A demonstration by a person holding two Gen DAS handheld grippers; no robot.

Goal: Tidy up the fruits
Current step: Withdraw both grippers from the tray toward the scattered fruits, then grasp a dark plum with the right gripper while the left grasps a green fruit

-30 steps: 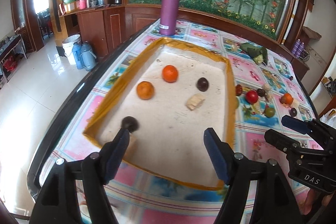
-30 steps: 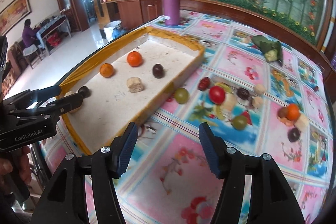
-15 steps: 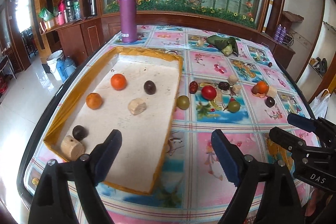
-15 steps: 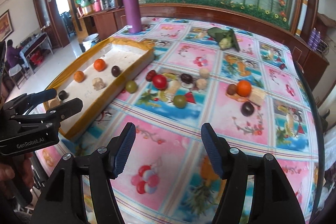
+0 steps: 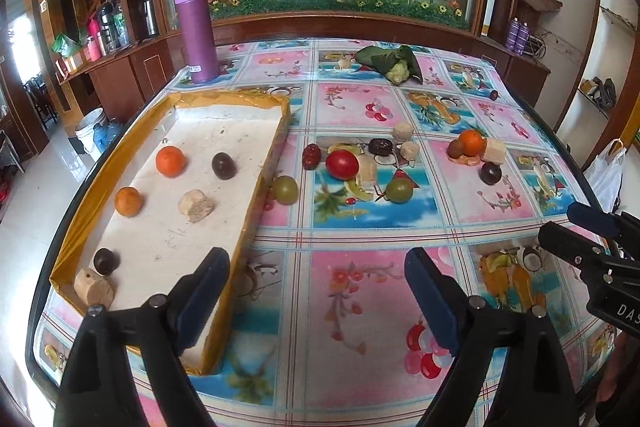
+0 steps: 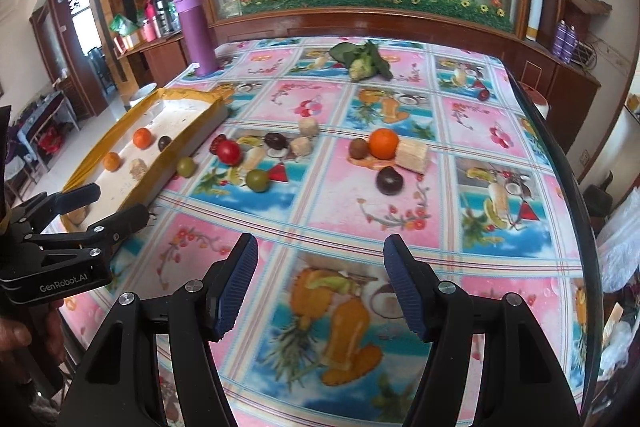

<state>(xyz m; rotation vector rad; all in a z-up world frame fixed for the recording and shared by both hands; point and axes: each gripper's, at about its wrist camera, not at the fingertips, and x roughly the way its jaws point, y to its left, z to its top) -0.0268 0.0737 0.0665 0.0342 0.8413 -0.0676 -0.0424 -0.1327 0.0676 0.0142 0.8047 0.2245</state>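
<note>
Lying ahead and to the left of the left hand-held gripper [image 5: 316, 291] is a shallow white foam tray with yellow taped walls [image 5: 224, 99], set on the fruit-patterned tabletop [image 5: 360, 307]. Six things are held in the tray: two round orange fruits [image 5: 171, 161] [image 5: 128, 201], two dark purple round fruits [image 5: 223, 165] [image 5: 106, 261], and two beige crumbly chunks [image 5: 195, 205] [image 5: 94, 287]. Just outside the tray's right wall a green round fruit [image 5: 285, 189] is seen on the cloth. Further ahead of both grippers, loose fruit is scattered: a red tomato [image 5: 342, 165], a dark red date [image 5: 311, 156], a second green fruit [image 5: 399, 190] and more beige chunks. Ahead of the right hand-held gripper [image 6: 320, 287], an orange [image 6: 383, 143], a brown fruit [image 6: 358, 148], a pale block [image 6: 412, 155] and a dark purple fruit [image 6: 389, 181] are grouped together. Beyond the tray a tall purple flask [image 5: 195, 29] is stood upright.

The left gripper's jaws are spread wide, having just been opening, and nothing is held between them. The right gripper's jaws are parted less far, also having just been opening, and are likewise empty.
</note>
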